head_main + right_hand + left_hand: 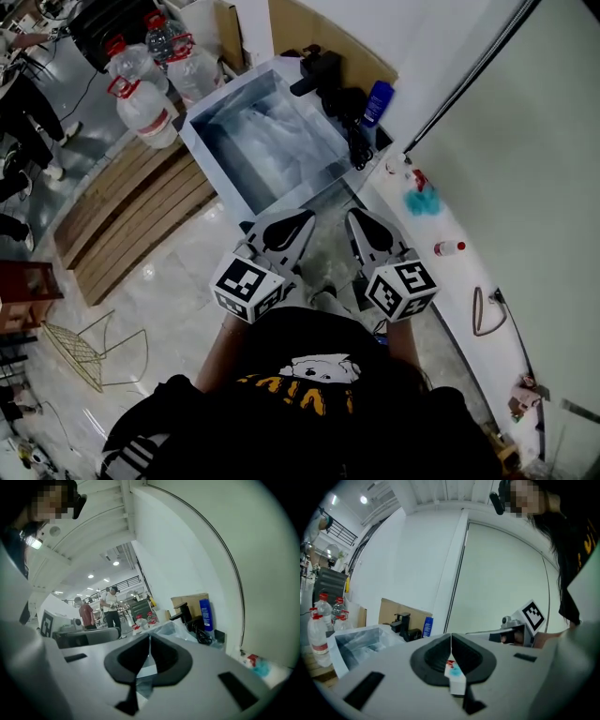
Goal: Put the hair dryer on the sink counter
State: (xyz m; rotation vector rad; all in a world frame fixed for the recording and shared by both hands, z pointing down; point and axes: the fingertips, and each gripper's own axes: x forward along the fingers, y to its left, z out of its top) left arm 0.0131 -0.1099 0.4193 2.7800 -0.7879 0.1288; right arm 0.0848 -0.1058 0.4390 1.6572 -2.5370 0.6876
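Note:
The black hair dryer [351, 105] lies with its coiled cord at the far end of the white counter [469, 281], between the black faucet [317, 69] and a blue bottle [378, 101]. It also shows small in the left gripper view as the hair dryer [412, 633] and in the right gripper view as the hair dryer [202, 632]. Both grippers hang close to my body, well short of it. My left gripper [298, 225] has its jaws shut with nothing held. My right gripper [359, 221] is likewise shut and empty.
A steel sink [214, 142] lined with plastic film stands ahead. On the counter lie a teal item [422, 200] and a small red-capped bottle [450, 247]. Water bottles [141, 94], a wooden pallet [131, 216] and a wire rack [84, 352] are at left. People [110, 606] stand far off.

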